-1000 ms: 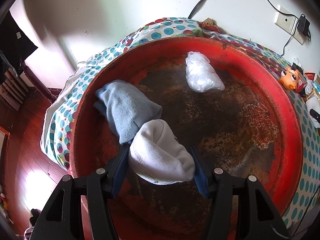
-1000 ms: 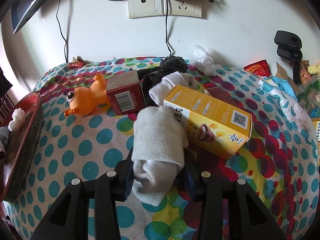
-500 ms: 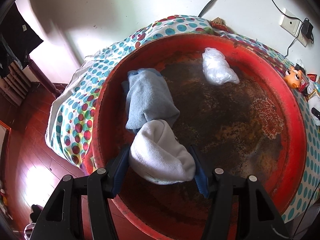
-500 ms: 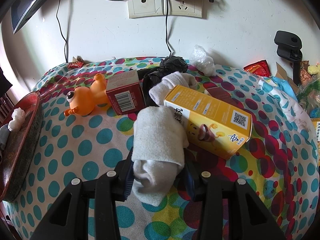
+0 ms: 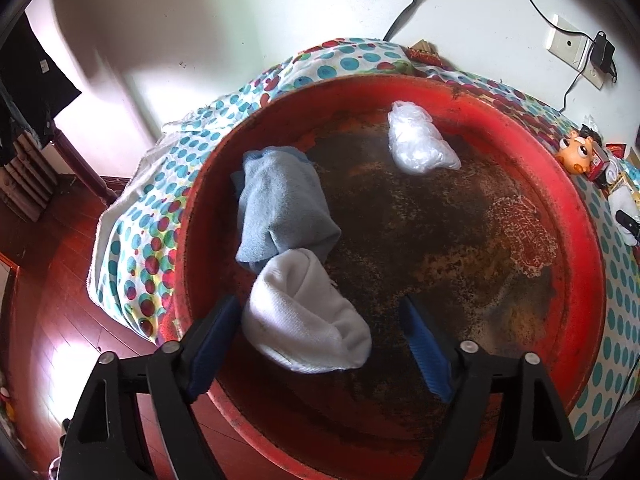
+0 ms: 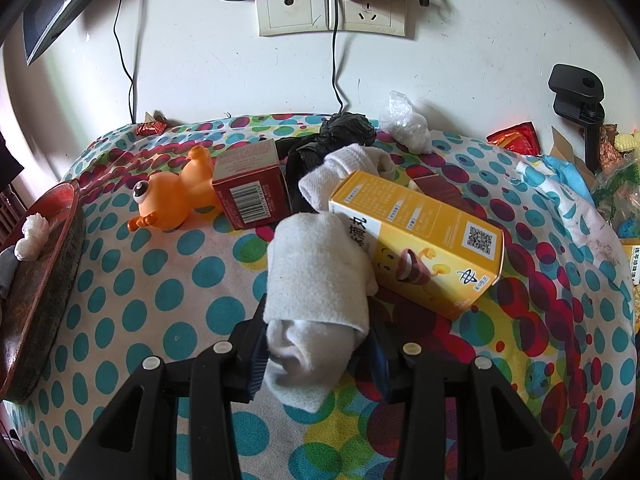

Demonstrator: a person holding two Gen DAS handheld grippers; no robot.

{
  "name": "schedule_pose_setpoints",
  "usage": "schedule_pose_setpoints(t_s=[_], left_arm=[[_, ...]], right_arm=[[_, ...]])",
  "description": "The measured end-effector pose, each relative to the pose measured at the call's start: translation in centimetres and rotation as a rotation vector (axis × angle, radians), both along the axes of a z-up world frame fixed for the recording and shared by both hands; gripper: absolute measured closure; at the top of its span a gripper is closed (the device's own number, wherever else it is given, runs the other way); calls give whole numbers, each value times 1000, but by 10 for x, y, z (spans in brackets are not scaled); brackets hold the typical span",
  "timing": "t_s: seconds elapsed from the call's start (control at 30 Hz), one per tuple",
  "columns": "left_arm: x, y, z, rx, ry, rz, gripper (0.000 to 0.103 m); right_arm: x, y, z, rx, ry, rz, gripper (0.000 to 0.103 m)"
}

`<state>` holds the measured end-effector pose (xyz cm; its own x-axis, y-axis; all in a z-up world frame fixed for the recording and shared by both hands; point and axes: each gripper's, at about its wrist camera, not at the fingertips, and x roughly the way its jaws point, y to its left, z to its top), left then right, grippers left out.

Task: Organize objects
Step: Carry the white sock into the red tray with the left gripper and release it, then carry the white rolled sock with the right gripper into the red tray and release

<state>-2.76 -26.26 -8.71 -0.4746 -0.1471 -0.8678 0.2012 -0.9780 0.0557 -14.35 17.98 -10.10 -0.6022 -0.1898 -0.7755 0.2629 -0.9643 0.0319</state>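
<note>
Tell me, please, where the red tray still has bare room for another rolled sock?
The tray's right half is bare, below the plastic bag. Its left side is crowded: the blue sock touches the white sock.

It was a lived-in home room: a polka-dot cloth (image 6: 132, 304) covered the tabletop against a white wall with wall sockets (image 6: 332, 4), above a red wooden floor (image 5: 48, 320), amid rolled socks (image 6: 316, 280) and an orange toy (image 6: 172, 200).

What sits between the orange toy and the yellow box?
In the right wrist view, a red box lies between the orange toy and the yellow box, with a black bag behind it.
</note>
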Motion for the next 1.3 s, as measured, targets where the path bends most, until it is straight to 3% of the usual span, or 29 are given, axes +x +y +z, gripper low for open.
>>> schedule_pose_setpoints(t_s=[0.23,0.5,0.73,0.93,1.3], left_arm=[[15,-5,22,14,65,24,12],[32,0,41,-21,196,80,7],[29,11,32,-10,212,50,6],[32,11,26,-48,217,35,5],[36,-8,22,44,236,51,4]], right_arm=[[0,0,0,0,0,0,60],[1,-3,0,10,3,0,60],[3,-7,1,39,14,-3,60],[6,-14,2,86,35,-2,62],[19,-22,13,92,42,-43,65]])
